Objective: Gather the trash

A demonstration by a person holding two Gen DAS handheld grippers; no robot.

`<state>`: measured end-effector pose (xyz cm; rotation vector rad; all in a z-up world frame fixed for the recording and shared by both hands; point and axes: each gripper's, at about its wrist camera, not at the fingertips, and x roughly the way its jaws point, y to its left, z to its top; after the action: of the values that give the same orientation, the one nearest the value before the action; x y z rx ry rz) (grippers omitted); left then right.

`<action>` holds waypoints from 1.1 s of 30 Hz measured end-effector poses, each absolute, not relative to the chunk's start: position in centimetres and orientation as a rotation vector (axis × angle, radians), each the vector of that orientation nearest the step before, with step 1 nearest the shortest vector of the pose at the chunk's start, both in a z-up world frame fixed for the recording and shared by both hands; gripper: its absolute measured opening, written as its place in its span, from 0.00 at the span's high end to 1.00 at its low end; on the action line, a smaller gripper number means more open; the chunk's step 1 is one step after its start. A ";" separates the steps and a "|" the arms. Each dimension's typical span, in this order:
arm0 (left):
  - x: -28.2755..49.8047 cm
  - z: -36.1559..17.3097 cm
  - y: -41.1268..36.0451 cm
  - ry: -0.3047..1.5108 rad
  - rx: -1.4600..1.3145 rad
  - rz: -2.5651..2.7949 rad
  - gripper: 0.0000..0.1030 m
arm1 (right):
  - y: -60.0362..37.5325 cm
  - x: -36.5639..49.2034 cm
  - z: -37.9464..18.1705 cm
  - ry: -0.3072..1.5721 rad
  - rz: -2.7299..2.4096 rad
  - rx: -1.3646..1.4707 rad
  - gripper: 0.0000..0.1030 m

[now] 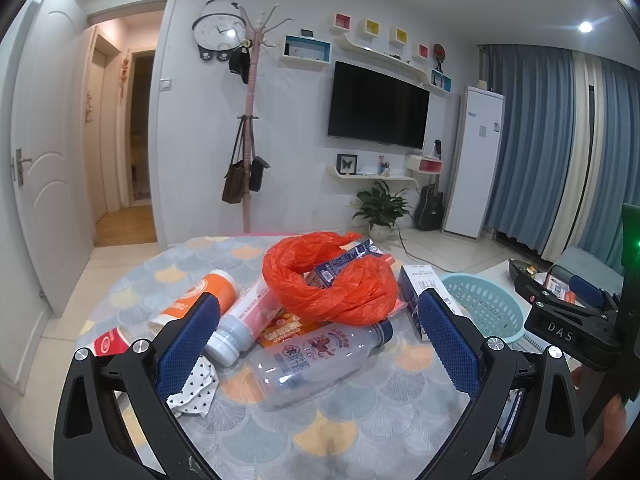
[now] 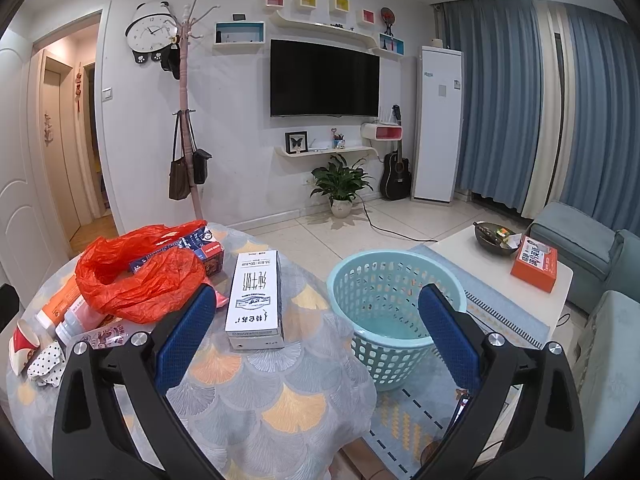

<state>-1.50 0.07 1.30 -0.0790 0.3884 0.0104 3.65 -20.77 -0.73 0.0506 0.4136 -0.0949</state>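
Trash lies on a round table (image 1: 280, 432) with a patterned cloth: a clear plastic bottle (image 1: 316, 360), an orange plastic bag (image 1: 332, 284), a blue carton (image 1: 344, 264) inside the bag, a white-capped pink bottle (image 1: 244, 320), an orange bottle (image 1: 204, 292), a red paper cup (image 1: 108, 342), a crumpled spotted tissue (image 1: 196, 388) and a white box (image 2: 254, 300). My left gripper (image 1: 320, 344) is open, with the clear bottle between its fingers. My right gripper (image 2: 316, 336) is open and empty, above the table edge beside the light blue basket (image 2: 384, 308).
The basket stands on the floor to the right of the table. Behind it is a low white table (image 2: 508, 276) with an orange box (image 2: 534, 264) and a dark bowl (image 2: 494, 238). Grey sofa seats (image 2: 592, 248) are at the right.
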 end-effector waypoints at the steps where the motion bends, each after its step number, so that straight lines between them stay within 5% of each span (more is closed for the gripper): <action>1: -1.5 1.4 0.1 0.393 -0.079 0.011 0.07 | -20.8 3.6 -0.7 0.413 -0.094 0.052 0.07; 15: 6.5 1.6 5.1 0.597 -0.205 -0.080 0.07 | -20.9 7.1 -0.8 0.452 -0.012 0.082 0.35; 33: 18.0 -4.7 5.1 0.882 -0.179 -0.058 0.46 | -18.7 17.4 -6.5 0.745 0.122 0.105 0.34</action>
<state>17.99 5.15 -4.66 -0.1793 0.8821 -0.0575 17.44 -18.66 -6.50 0.1047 0.7451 0.1221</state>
